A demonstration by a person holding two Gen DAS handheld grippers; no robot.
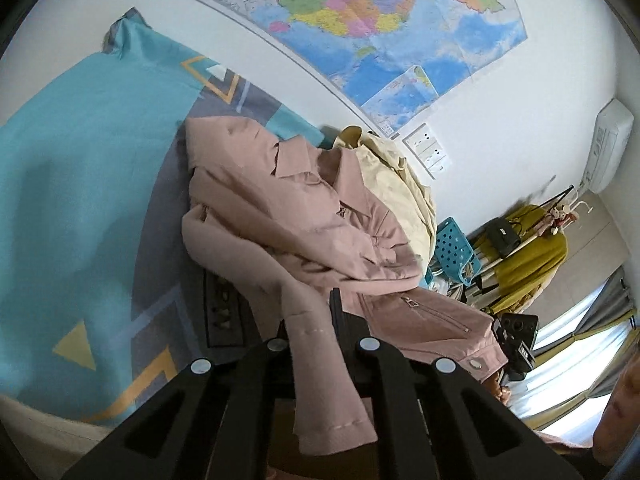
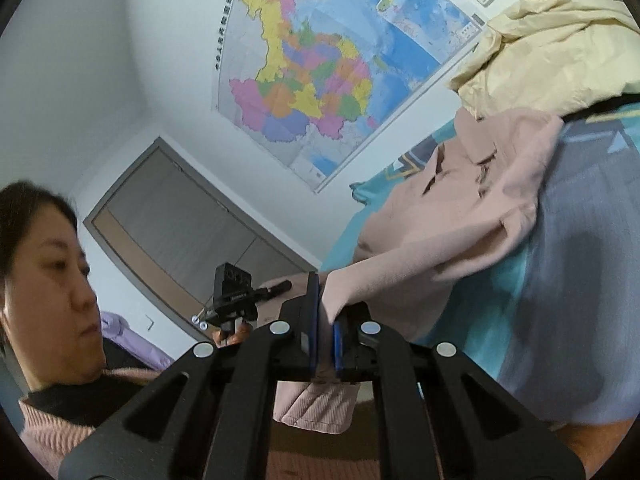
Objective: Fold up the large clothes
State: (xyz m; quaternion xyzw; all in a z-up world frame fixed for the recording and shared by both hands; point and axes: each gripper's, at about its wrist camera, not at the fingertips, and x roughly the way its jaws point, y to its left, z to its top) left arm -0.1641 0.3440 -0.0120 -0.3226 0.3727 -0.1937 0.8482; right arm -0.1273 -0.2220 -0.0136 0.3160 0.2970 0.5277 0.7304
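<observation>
A pale pink jacket (image 1: 304, 216) with a collar, a zip pocket and snap buttons lies rumpled on a bed sheet (image 1: 80, 168) of turquoise and grey. My left gripper (image 1: 320, 320) is shut on a sleeve or hem of the pink jacket, and the cloth drapes back over its fingers toward the camera. In the right wrist view, my right gripper (image 2: 325, 320) is shut on another edge of the same pink jacket (image 2: 460, 216), lifted off the sheet (image 2: 560, 280); the ribbed hem hangs below the pads. The other hand-held gripper (image 2: 236, 292) shows at the left.
A cream garment (image 1: 400, 184) is heaped behind the pink jacket by the wall. A map (image 1: 380, 12) hangs on the wall above. A clothes rack with a mustard top (image 1: 528, 256) and a blue basket (image 1: 456, 248) stand to the right. A person (image 2: 52, 280) leans in close.
</observation>
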